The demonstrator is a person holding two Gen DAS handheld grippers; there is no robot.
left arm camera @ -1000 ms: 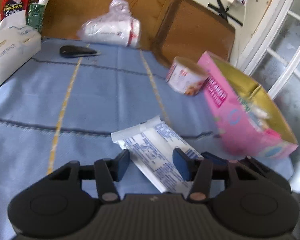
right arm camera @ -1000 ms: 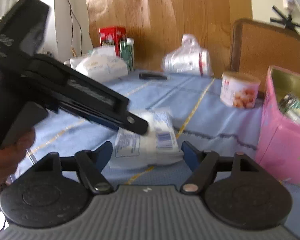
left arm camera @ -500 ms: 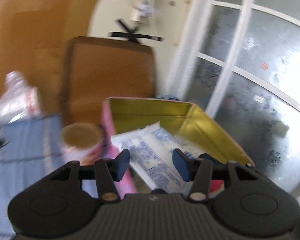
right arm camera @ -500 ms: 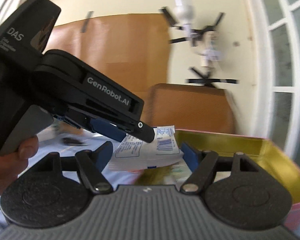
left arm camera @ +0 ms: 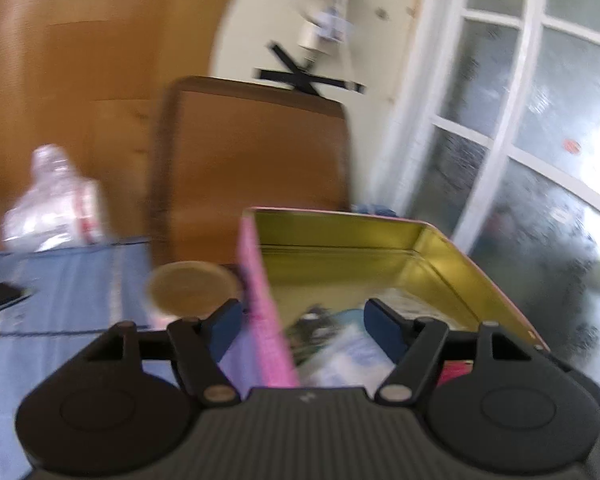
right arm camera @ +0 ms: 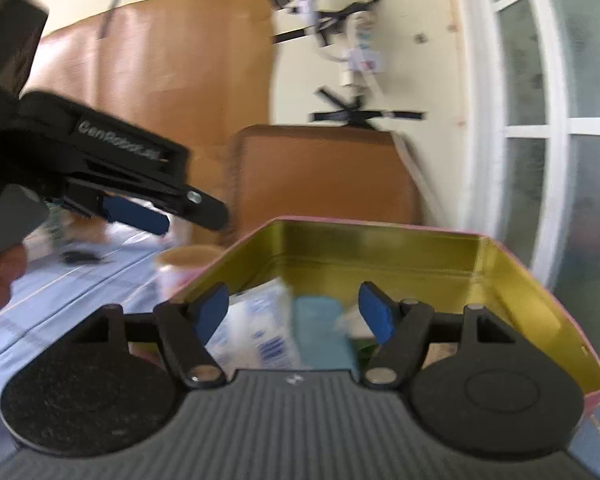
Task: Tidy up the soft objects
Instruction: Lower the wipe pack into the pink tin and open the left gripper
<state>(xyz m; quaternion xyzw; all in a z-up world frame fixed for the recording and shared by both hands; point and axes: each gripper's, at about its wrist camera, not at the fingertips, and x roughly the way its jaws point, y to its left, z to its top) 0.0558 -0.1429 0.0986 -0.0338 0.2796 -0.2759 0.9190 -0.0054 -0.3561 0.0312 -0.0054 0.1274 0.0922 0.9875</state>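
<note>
The white tissue pack (right arm camera: pixel 256 330) lies inside the pink tin (right arm camera: pixel 384 256), at about 7 o'clock of its gold interior, leaning against a teal packet (right arm camera: pixel 323 332) just beside it. In the left wrist view the same pale wrapper (left arm camera: pixel 342 354) shows low in the tin, blurred.

Both tools are empty. The left hand-held gripper (left arm camera: pixel 305 322) is spread wide with nothing between its blue pads, and straddles the tin's near pink wall (left arm camera: pixel 262 308). The right hand-held gripper (right arm camera: pixel 295 312) hangs over the tin, jaws released, the pack and packet below and beyond them rather than pinched.

The pack looks light and squashy, a thin plastic film around folded paper. That film is likely slick, so a pinch at a corner or a sealed end would probably let it slide or crumple. Across the narrow middle of the body seems the better place to take hold, with light pressure, since the filling gives. It should tolerate being dropped or pressed flat without harm.

On the blue cloth of the counter (left arm camera: pixel 80 280), a round tub (left arm camera: pixel 188 290) stands touching the tin's outer wall at 9 o'clock, and a wrapped bundle (left arm camera: pixel 56 208) sits farther back, well apart.
</note>
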